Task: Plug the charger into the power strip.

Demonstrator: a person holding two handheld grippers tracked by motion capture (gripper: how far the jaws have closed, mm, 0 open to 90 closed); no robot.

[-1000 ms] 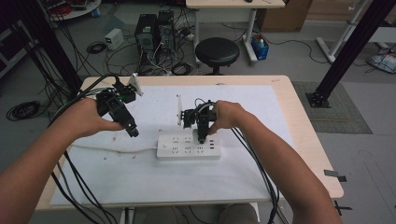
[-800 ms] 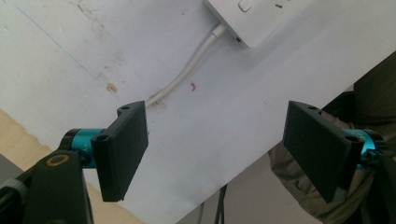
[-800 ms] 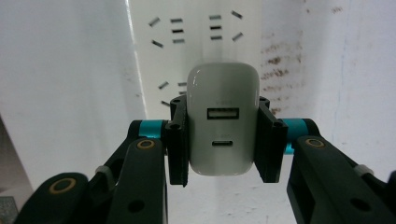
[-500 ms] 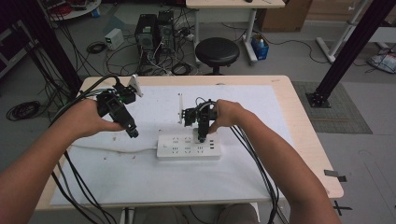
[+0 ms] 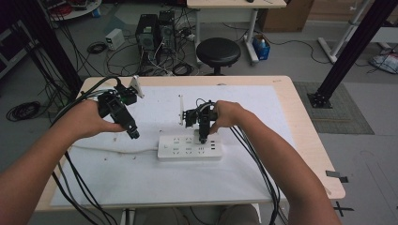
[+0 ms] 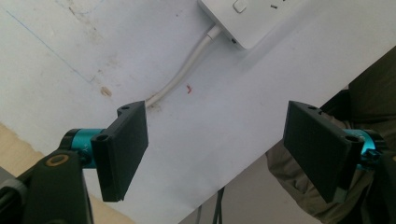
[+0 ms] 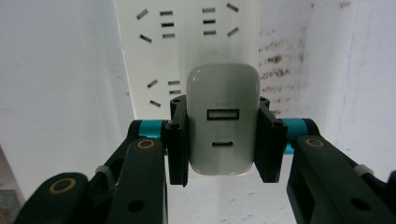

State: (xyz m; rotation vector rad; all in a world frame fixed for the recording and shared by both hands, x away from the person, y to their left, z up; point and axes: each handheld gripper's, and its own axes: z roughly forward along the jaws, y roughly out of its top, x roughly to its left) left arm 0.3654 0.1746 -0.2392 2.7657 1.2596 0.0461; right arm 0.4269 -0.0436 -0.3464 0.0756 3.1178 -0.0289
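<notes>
A white power strip (image 5: 187,149) lies on the white mat in the middle of the table. In the right gripper view my right gripper (image 7: 223,144) is shut on a white USB charger (image 7: 223,126), its two ports facing the camera. The charger stands over the strip's sockets (image 7: 187,42); whether its prongs are in a socket I cannot tell. From above, the right gripper (image 5: 202,138) points down onto the strip. My left gripper (image 5: 133,134) hovers left of the strip. Its jaws (image 6: 219,149) stand open and empty above the strip's cable (image 6: 187,70).
A white mat (image 5: 263,117) covers most of the wooden table. A thin white upright piece (image 5: 180,108) stands just behind the strip. Black cables trail from both grippers off the front edge. A stool (image 5: 218,50) and computer towers (image 5: 155,33) stand on the floor beyond.
</notes>
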